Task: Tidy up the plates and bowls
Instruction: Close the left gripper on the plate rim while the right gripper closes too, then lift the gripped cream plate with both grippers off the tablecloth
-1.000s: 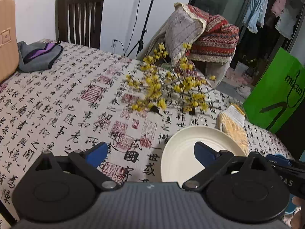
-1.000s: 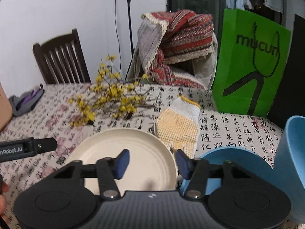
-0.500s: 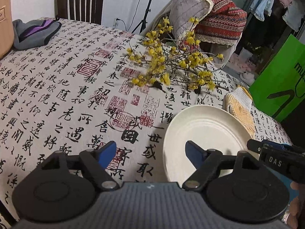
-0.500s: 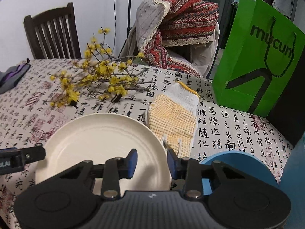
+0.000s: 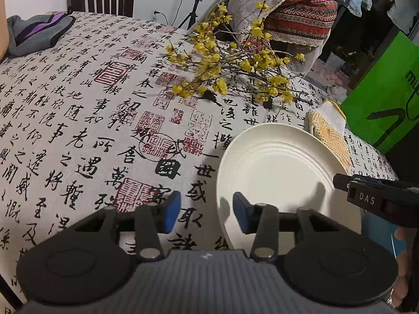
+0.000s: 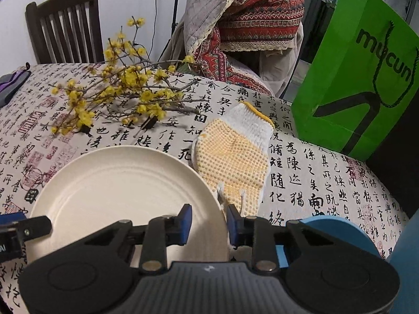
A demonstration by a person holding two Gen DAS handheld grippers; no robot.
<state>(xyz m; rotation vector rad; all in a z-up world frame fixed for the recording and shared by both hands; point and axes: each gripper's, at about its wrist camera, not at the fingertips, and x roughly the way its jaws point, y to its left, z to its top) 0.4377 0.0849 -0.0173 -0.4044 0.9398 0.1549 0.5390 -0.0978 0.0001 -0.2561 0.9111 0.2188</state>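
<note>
A table covered by a calligraphy-printed tablecloth (image 5: 86,120) is seen in both wrist views, and a cream plate (image 5: 277,172) lies flat on it, empty. The plate's left rim is straddled by the left gripper (image 5: 207,213): one blue pad is set over the cloth just outside the rim, the other over the plate's inner surface. Its jaws have just been closing and are seen at a moderate gap, with no pad clearly pressed on the rim. The plate's right rim is straddled by the right gripper (image 6: 209,225), whose jaws have also just been closing and are narrow; the rim is between the pads, but contact cannot be told. A blue dish (image 6: 337,227) is seen just right of the plate, partly hidden behind the right gripper; its contents cannot be told. A green paper bag (image 6: 361,78) stands at the table's far right edge. A yellow-dotted work glove (image 6: 233,162) lies touching the plate's far rim, and a spray of yellow blossoms (image 6: 123,91) is laid beyond the plate.
</note>
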